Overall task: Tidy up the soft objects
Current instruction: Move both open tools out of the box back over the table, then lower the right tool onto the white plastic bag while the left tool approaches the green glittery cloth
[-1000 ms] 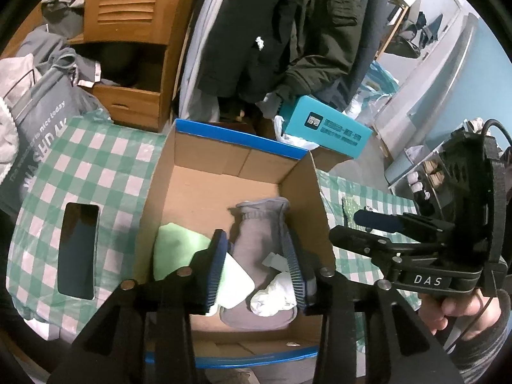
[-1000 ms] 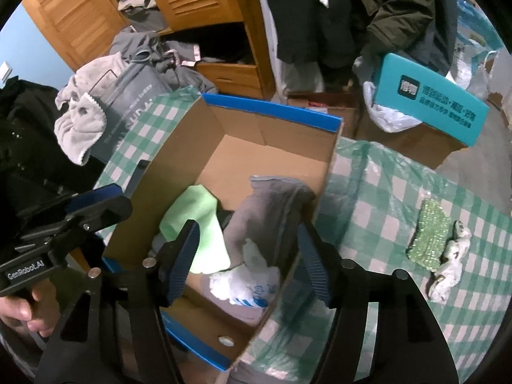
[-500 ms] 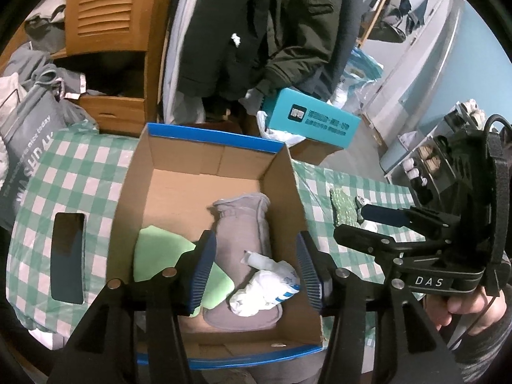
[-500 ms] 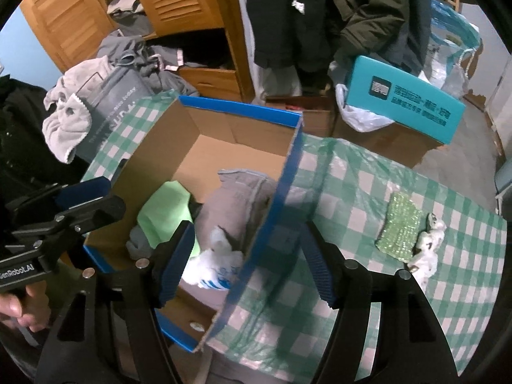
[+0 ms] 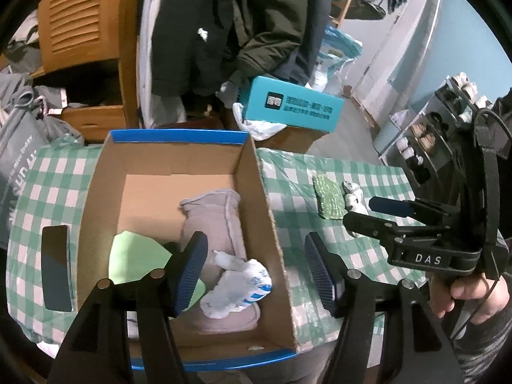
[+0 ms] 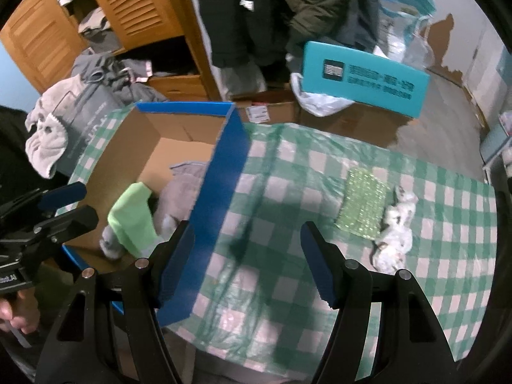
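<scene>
One white glove in box, left view only, hidden in right

Dim indoor light, fisheye-warped edges

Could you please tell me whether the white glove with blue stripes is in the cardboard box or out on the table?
In the box: the white glove lies on the grey mitten inside the cardboard box.
</scene>
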Demonstrator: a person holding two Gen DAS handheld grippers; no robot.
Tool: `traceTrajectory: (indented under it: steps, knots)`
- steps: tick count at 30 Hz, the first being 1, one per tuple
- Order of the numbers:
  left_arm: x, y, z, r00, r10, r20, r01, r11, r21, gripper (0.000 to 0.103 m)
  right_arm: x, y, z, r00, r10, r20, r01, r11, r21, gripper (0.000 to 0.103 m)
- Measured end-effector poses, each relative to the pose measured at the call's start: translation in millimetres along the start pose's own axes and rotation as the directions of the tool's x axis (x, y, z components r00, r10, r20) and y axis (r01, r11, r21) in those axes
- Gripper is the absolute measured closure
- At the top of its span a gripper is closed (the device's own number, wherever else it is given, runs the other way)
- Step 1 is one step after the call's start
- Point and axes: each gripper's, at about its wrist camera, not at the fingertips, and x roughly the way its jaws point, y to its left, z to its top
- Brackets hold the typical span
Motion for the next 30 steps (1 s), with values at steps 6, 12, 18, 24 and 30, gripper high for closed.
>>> traceTrajectory:
  steps: [6,12,18,24,30]
  knots:
    - [8.7,-21.7,0.8,1.000,-0.007,-0.022,0.008,0.999,0.040,0.038,-5.2,-24.8,-7.9,1.000,-0.024,0.010,0.023,0.999,0.039,0.035]
    - [15.8,-43.4,2.0,0.999,-0.008,-0.036,0.011,0.996,0.084,0.038,-9.6,-49.0,-16.6,0.999,-0.041,0.016,0.039,0.996,0.079,0.035]
    - [23.4,-59.6,4.0,0.999,-0.008,-0.048,0.013,0.994,0.106,0.037,-15.7,-69.2,-24.0,0.998,-0.055,0.024,0.052,0.992,0.111,0.035]
    - [33.6,-73.6,4.6,0.998,-0.005,-0.066,0.013,0.992,0.124,0.037,-16.3,-88.3,-31.2,0.998,-0.061,0.018,0.057,0.988,0.145,0.035]
    - [47.5,-85.7,5.5,0.996,-0.007,-0.093,0.020,0.991,0.132,0.037,-16.3,-110.5,-39.7,0.996,-0.089,0.011,0.086,0.981,0.175,0.035]
